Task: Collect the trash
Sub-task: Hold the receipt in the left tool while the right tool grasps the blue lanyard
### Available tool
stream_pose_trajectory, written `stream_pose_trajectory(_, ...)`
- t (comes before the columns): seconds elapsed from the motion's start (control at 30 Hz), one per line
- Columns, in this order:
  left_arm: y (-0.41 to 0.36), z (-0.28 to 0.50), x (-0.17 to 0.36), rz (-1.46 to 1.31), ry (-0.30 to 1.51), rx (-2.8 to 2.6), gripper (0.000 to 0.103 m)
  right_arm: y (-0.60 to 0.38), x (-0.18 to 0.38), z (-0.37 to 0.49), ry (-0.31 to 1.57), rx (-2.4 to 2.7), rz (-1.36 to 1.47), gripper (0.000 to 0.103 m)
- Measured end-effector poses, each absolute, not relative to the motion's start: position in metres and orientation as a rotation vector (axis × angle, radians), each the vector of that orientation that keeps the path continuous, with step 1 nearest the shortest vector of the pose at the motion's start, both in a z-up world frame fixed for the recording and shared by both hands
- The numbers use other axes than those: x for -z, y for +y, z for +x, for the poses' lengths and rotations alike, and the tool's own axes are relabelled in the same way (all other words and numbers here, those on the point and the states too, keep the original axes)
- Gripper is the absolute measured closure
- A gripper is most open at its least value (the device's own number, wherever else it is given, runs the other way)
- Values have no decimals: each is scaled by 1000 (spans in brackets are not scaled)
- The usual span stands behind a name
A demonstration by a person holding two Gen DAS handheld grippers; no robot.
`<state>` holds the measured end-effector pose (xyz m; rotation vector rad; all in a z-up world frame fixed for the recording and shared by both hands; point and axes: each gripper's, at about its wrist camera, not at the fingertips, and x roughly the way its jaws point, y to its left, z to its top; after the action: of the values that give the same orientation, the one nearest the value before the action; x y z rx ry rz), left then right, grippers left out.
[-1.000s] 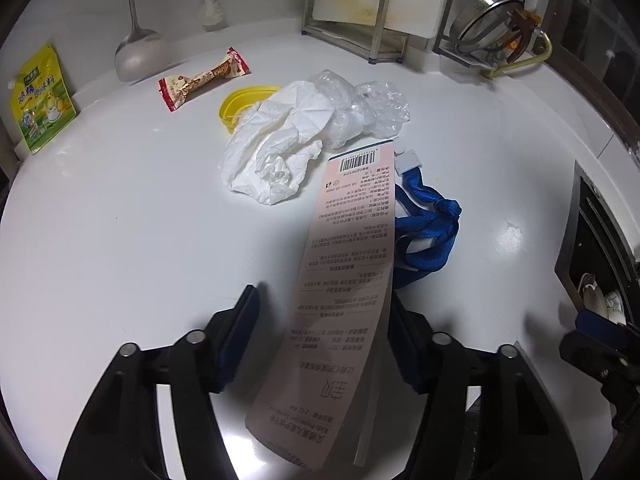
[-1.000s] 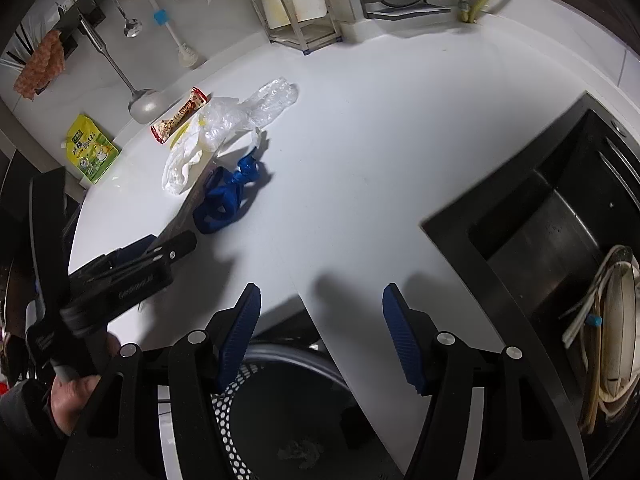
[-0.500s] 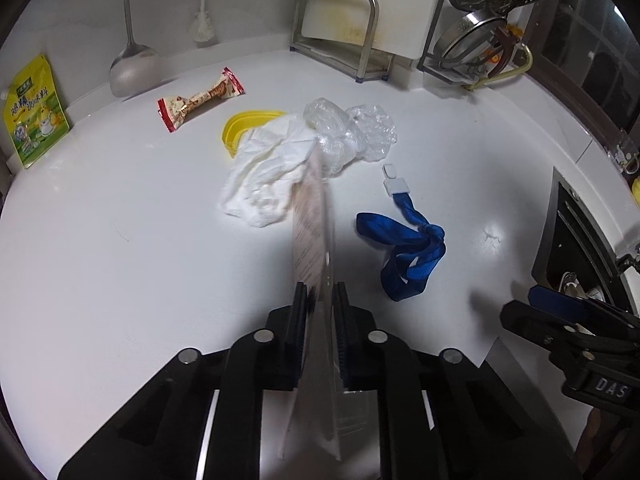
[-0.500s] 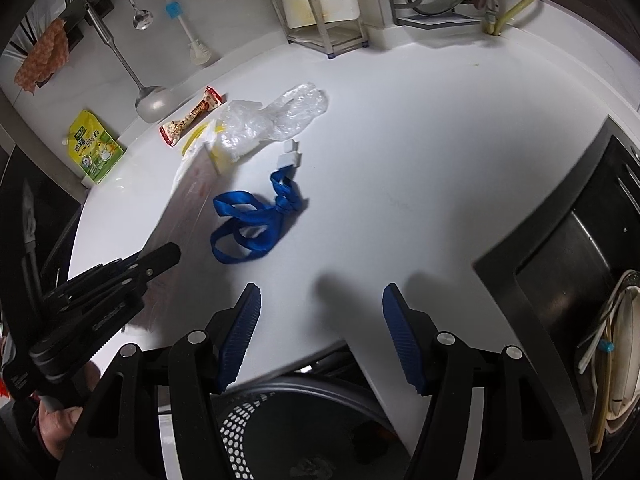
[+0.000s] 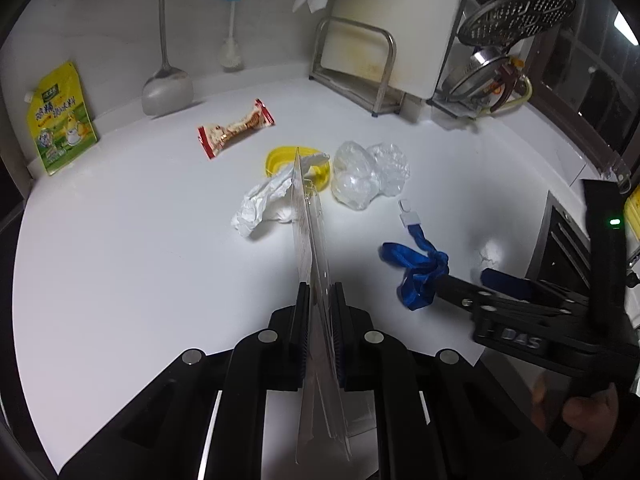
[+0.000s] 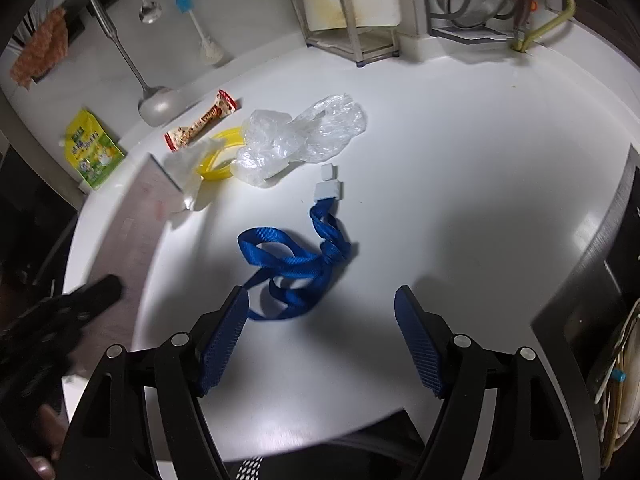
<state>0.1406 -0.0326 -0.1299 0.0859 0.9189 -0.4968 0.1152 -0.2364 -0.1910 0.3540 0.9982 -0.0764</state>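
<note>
We see a broad glossy white countertop that curves round under a white backsplash wall, with a dark sink recess at its right edge and a perforated bin rim just below its near edge in the right wrist view. Against the wall stand a white cutting board in a steel wire rack, a dish rack with metal lids, a hanging steel ladle, a white brush with a blue head and a yellow-green spouted pouch. The trash lies loose on the counter: crumpled clear plastic film, a crumpled white tissue partly over a yellow plastic ring lid, a tangled blue fabric lanyard with a white clip and a red-and-tan snack wrapper nearer the wall. Our left gripper is clenched on a long flat printed card in a clear plastic sleeve, seen edge-on and lifted above the counter, its far end in line with the tissue. Our right gripper is spread wide and grasps nothing, hovering over the near coils of the lanyard, whose loop lies just beside the left blue pad
</note>
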Motion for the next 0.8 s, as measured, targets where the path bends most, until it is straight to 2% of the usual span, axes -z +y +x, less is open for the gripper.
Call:
stream_pose_trajectory(0.47, -5, 140, 116, 86, 897, 484, 92, -211, 205, 147, 1009, 133, 258, 33)
stream_pose_trajectory(0.53, -4, 139, 115, 88, 894, 485, 92, -209, 205, 149, 1013, 124, 244, 44)
stream_pose_trajectory(0.6, -2, 137, 114, 88, 892, 485, 92, -208, 205, 150, 1020, 111, 239, 67)
stream_pose_trajectory(0.7, -1, 136, 112, 85, 890, 484, 92, -206, 203, 148, 1025, 89, 233, 84)
stream_pose_trajectory(0.8, 0, 132, 109, 85, 884, 479, 92, -206, 193, 140, 1005, 81, 226, 88)
